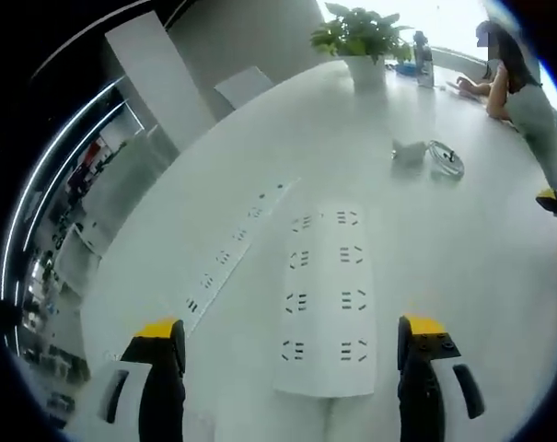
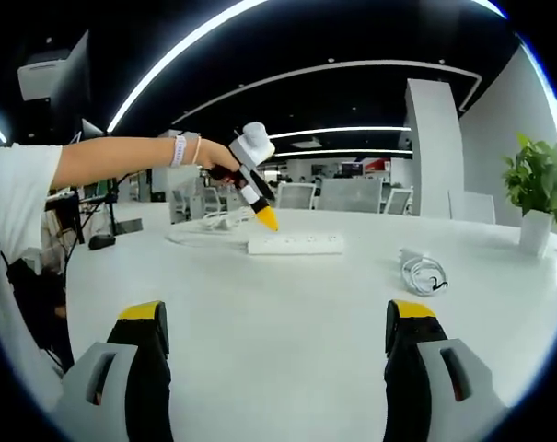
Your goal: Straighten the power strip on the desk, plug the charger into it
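Left gripper (image 1: 292, 354) hovers wide over the power strip (image 1: 326, 299) – right gripper (image 2: 276, 345) wide too, the charger (image 2: 423, 273) on the table (image 2: 296, 313).

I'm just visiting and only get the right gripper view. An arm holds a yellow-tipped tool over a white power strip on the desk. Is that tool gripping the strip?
Observer: No. In the left gripper view the left gripper has its jaws wide apart above the power strip, not closed on it.
Operator: What does the strip look like from up there?
Observer: Its top face shows two rows of sockets, side by side, running away from the camera.
Operator: Is anyone else at the desk?
Observer: Yes, a person sits at the far end of the desk, near the plant.
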